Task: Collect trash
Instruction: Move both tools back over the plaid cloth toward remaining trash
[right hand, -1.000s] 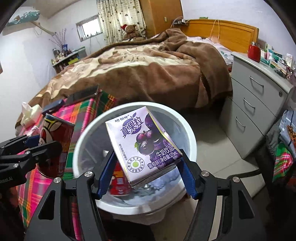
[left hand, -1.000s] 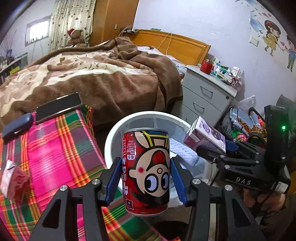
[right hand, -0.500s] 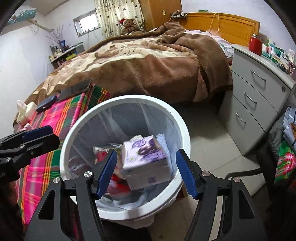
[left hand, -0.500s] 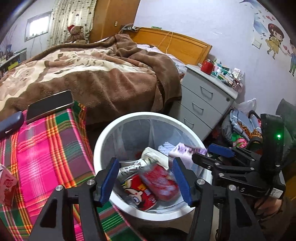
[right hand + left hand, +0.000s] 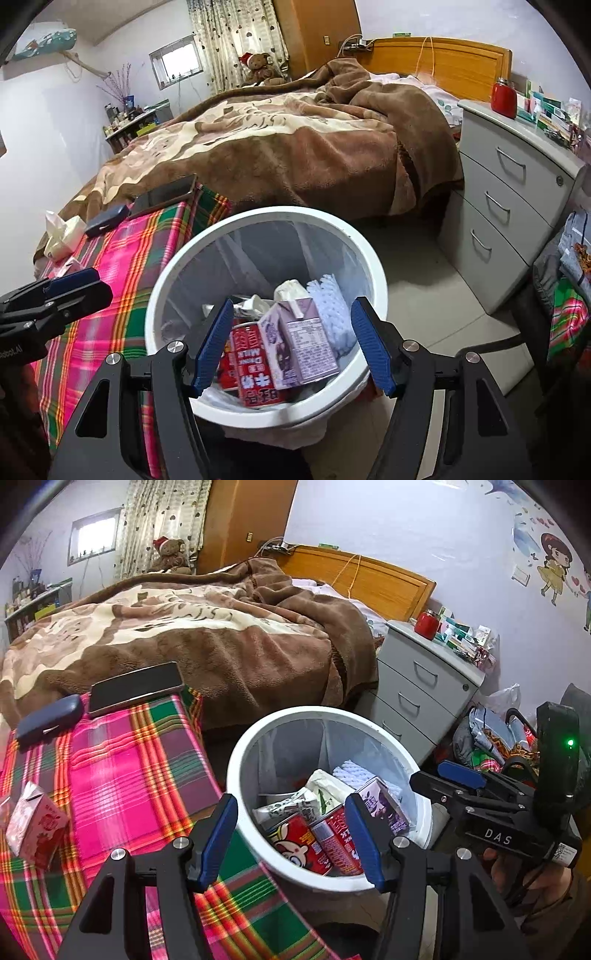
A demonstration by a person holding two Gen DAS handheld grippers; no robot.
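Over the white trash bin (image 5: 236, 794), in the left wrist view, the left gripper (image 5: 290, 840) hangs with its blue fingers (image 5: 216, 834) spread apart and nothing between them; its jaws have just been opening. Down in the bin lie a red cartoon can (image 5: 295, 845), a second red can (image 5: 338, 840) and a purple juice carton (image 5: 384, 805) among white wrappers. To the left, a pink drink carton (image 5: 35, 825) sits on the plaid cloth (image 5: 122, 768), with a phone (image 5: 135, 688) and a dark case (image 5: 48, 720) at its far edge. The right gripper (image 5: 443, 775) shows at the right. In the right wrist view, the right gripper (image 5: 291, 345) also stands open and empty above the bin (image 5: 375, 273), the purple carton (image 5: 299, 341) resting on a red can (image 5: 251, 365) inside. The left gripper (image 5: 77, 286) hovers at the left over the cloth (image 5: 136, 258).
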